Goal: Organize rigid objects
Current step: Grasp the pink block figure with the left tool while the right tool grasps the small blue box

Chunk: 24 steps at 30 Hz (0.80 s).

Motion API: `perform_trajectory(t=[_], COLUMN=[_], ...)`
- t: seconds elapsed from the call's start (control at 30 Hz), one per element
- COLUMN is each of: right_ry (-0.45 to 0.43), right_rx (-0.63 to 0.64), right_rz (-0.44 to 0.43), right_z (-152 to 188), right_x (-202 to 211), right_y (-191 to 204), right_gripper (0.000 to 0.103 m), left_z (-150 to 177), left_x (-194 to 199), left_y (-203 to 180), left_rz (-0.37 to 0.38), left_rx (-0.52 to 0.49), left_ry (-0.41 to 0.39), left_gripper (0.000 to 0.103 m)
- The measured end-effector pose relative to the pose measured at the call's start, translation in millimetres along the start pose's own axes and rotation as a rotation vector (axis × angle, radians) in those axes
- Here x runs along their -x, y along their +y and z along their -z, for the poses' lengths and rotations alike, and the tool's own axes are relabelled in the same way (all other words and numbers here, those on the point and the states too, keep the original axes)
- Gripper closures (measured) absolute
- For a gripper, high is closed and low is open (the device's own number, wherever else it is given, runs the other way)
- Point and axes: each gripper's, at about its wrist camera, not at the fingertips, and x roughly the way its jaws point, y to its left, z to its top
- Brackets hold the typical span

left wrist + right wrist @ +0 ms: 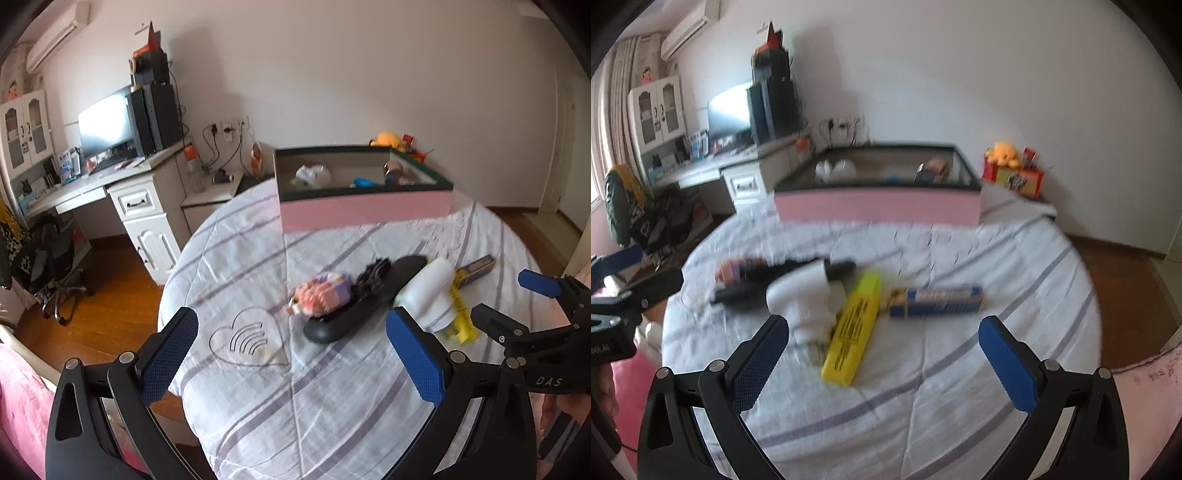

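A pink box [365, 208] [879, 206] with a dark rim stands at the bed's far side, several small items inside. On the striped bedspread lie a pink-and-purple block toy [325, 293], a black oblong case [364, 301] [746, 293], a white bottle [430, 286] [805, 293], a yellow box [855, 328] [461, 317] and a blue carton [936, 301] [476, 269]. My left gripper [291, 349] hovers open just short of the toy and case. My right gripper [884, 350] is open above the yellow box's near end. Nothing is held.
The bed [295, 387] is round, with wooden floor [107, 295] to its left. A white desk [110, 184] with monitor, an office chair [48, 266] and a nightstand stand left of the bed. A yellow plush [1003, 153] sits on a red box at the back right.
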Motion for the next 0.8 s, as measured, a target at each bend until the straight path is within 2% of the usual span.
perform_trajectory(t=[0.3, 0.6, 0.8], right_ry=[0.009, 0.039, 0.049], right_rx=[-0.055, -0.095, -0.113], right_rz=[0.090, 0.080, 0.074], right_z=[-6, -6, -10], right_x=[-5, -14, -21], right_y=[-31, -51, -60], right_gripper=[0.000, 0.000, 0.000], left_z=[1, -13, -14], left_x=[-17, -47, -75], left_y=[1, 4, 7], left_rz=[0.025, 0.049, 0.079], left_rx=[0.001, 0.031, 0.041], left_ry=[0.039, 0.070, 0.133], left_gripper=[0.000, 0.000, 0.000])
